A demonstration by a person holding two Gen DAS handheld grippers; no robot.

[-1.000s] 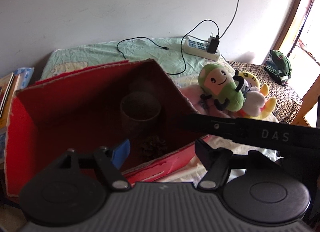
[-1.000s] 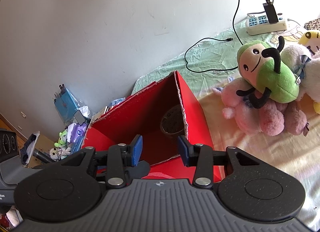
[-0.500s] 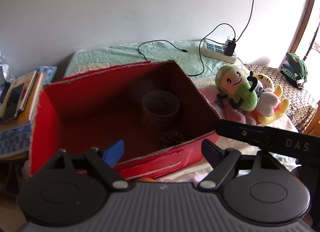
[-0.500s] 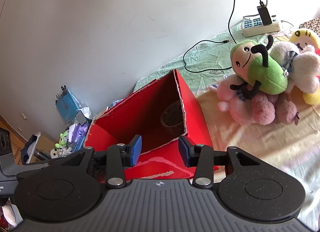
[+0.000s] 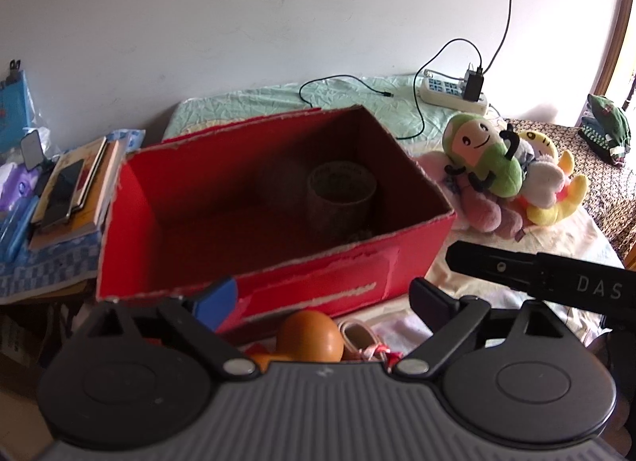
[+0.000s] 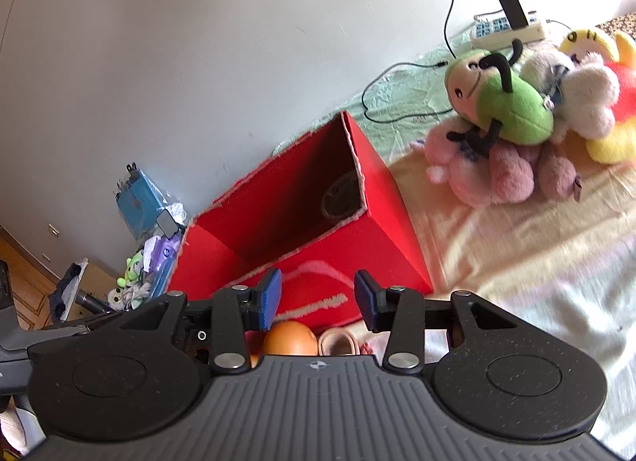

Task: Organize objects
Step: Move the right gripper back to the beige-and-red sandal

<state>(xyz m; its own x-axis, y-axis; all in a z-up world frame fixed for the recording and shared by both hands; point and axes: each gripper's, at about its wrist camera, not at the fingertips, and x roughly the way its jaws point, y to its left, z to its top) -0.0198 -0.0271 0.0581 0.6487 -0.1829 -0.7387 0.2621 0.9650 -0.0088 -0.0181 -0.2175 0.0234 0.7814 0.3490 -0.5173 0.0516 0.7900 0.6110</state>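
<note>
**Both grippers empty, hovering short of the red box**

Left gripper (image 5: 324, 296): jaws spread wide and opening further, nothing between the pads. Right gripper (image 6: 317, 299): jaws parted about halfway, nothing gripped, only box wall seen through the gap. Red box (image 5: 131, 222) sat on the bed, open top, holding a round tub (image 5: 341, 186) near its back right corner. Just below the box's front wall, close under both grippers: an orange ball (image 5: 311, 336) and a small shoe (image 5: 355, 339), not yet boxed. Pile of soft toys (image 5: 501, 179) lay to the right of the box, touching or nearly touching its side; could not tell which.

Risks, as judged: ball round and smooth, likely to roll or squirt out of a pinch placed off-centre. Shoe right beside ball, so a wide grab might catch both. Two grippers close together, could knock each other reaching for the same spot. Torn cardboard rim could snag a finger on the drop.

View differences: left view showed box interior, books (image 5: 75, 190) on a side table, and the right tool's black bar (image 5: 548, 280). Right view showed mostly the box's outer side, only a sliver of the tub, plus floor clutter at left.
</note>
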